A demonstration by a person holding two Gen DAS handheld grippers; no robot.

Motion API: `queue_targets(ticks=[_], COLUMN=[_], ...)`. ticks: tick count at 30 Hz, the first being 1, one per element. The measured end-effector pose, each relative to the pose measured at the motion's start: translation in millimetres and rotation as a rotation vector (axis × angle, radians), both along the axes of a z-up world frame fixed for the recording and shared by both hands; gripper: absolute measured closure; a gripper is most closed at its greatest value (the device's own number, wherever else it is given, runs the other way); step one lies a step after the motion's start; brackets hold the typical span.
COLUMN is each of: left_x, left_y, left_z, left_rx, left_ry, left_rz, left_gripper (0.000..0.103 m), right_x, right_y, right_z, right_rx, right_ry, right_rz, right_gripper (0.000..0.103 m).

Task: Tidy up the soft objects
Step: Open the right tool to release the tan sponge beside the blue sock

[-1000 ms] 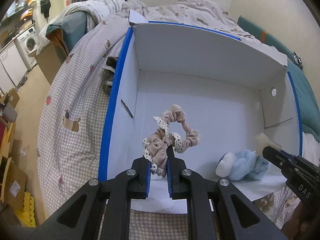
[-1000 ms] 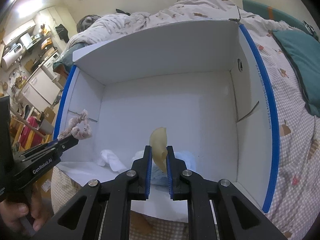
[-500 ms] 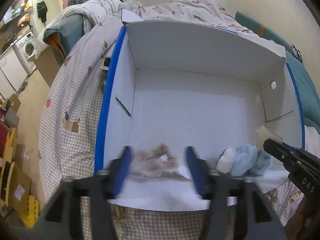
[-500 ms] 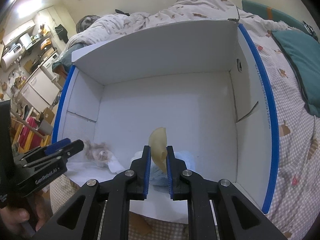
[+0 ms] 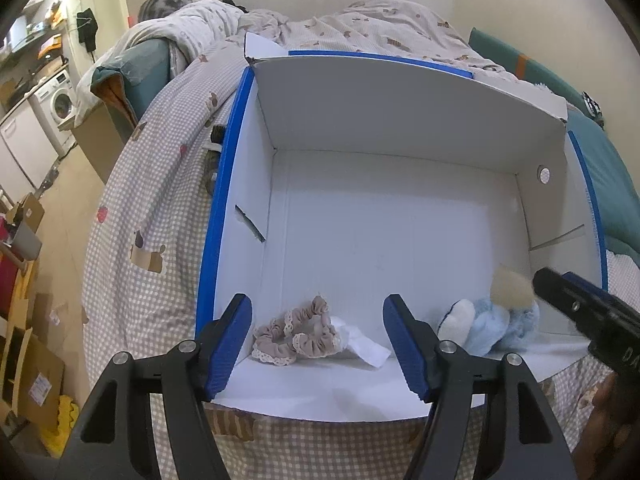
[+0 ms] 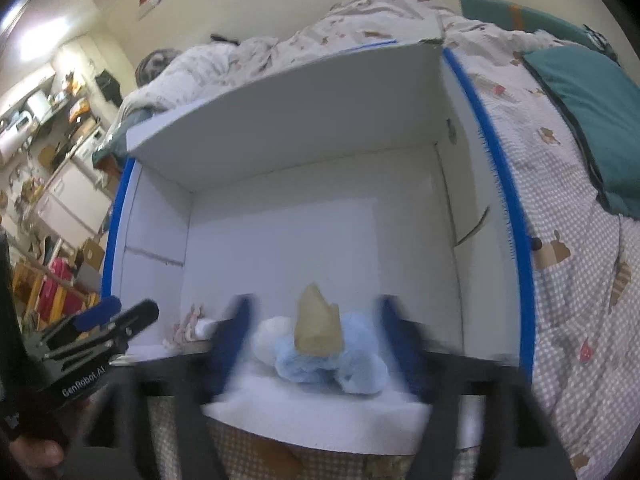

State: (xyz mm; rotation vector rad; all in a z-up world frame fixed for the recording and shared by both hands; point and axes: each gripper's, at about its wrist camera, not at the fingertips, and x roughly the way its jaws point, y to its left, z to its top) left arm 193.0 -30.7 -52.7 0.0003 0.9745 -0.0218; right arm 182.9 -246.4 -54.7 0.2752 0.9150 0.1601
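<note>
scrunchie (image 5: 296, 334) lies limp on near-left floor of white box (image 5: 392, 128) between the spread, empty left hand-held gripper (image 5: 318, 344), tan soft piece (image 6: 318, 326) rests on blue plush (image 6: 332, 362) while right hand-held gripper (image 6: 316, 344) is opening with nothing pinched; all light, squashy, best pinched mid-bulk.

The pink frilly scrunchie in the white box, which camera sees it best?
The left wrist view. There the pink frilly fabric scrunchie lies sharp and whole on the floor of the white cardboard box, between the open left claw's blue fingers. The right wrist view shows only a small blurry pink bit beside that claw.
</note>
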Motion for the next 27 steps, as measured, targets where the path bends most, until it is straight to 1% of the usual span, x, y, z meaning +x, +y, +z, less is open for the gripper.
queue_targets(ticks=[3,6,18,24,27], left_x=[-0.6,-1.0,-2.5,-11.6,-20.6], left_y=[0.5,0.8,2.4,9.7,11.6], left_z=[0.3,0.2,-1.1,2.4,6.9], left_rx=[-0.002,-0.001,0.004,0.006,0.002], left_ry=[0.0,0.0,0.003,0.001,0.0], left_rz=[0.003,0.004,0.006,0.011,-0.004], left_gripper=[0.038,0.038,0.038,0.038,0.038], right_x=[1.7,2.5,1.0,-5.1,-10.1], right_y=[1.1,1.0,0.9,-4.3,-8.5], right_z=[-1.3,-3.7,-2.5,-3.5,-1.8], right_rx=[-0.024,-0.023,-0.028,-0.027,-0.028], right_ry=[0.008,0.021,0.017,0.021,0.017], right_rz=[-0.002,-0.005,-0.008,-0.031,-0.044], right_gripper=[0.021,0.021,0.021,0.021,0.021])
